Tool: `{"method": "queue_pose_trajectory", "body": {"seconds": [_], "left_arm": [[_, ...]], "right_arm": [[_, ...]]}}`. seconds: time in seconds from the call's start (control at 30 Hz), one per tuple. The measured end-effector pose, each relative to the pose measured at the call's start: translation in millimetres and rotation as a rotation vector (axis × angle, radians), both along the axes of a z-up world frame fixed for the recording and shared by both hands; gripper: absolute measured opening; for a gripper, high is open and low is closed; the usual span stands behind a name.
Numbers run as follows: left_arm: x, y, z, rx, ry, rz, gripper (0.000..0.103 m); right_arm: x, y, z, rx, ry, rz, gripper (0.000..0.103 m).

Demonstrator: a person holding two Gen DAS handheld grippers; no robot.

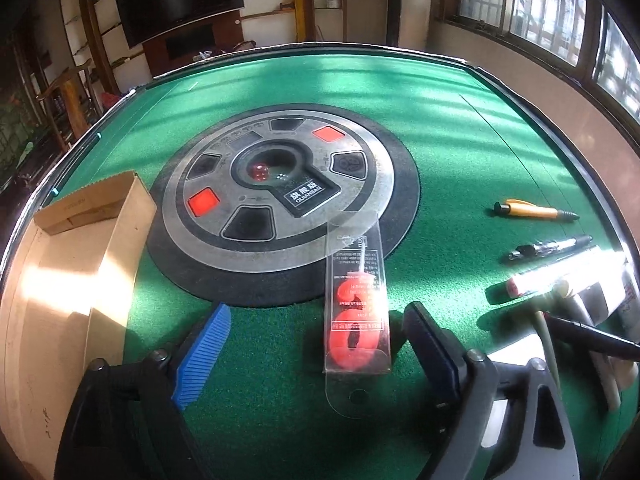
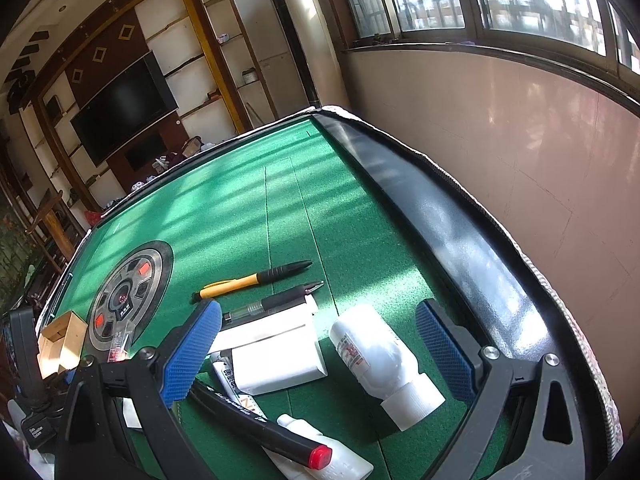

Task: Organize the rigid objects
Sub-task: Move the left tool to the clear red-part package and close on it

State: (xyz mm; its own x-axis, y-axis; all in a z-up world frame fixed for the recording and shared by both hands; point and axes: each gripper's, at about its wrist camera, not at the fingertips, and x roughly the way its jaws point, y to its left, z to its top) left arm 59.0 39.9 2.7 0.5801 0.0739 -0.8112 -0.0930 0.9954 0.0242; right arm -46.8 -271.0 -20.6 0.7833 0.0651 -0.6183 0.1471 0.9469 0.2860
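On the green worktop the clear packet lies between the left gripper fingers, spread wide — ungripped. Right gripper gapes too; pens, bottle remain unsorted, cardboard box appears empty.

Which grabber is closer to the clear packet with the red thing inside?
Left. The left gripper is open right around the clear packet. The right gripper is far off, open over the white bottle.
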Motion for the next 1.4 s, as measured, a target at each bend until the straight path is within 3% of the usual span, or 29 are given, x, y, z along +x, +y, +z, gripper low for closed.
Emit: {"method": "queue_pose_trajectory", "body": {"seconds": [0.13, 1.4], "left_arm": [[3.1, 8.8, -2.5, -0.039, 0.014, 0.023, 0.100], [8.6, 7.9, -3.5, -0.034, 0.026, 0.031, 0.102]], "right_arm": [[0.3, 0.2, -2.1, 0.002, 0.010, -0.002, 0.098], [3.9, 3.6, -4.0, -0.004, 0.032, -0.002, 0.098]]}}
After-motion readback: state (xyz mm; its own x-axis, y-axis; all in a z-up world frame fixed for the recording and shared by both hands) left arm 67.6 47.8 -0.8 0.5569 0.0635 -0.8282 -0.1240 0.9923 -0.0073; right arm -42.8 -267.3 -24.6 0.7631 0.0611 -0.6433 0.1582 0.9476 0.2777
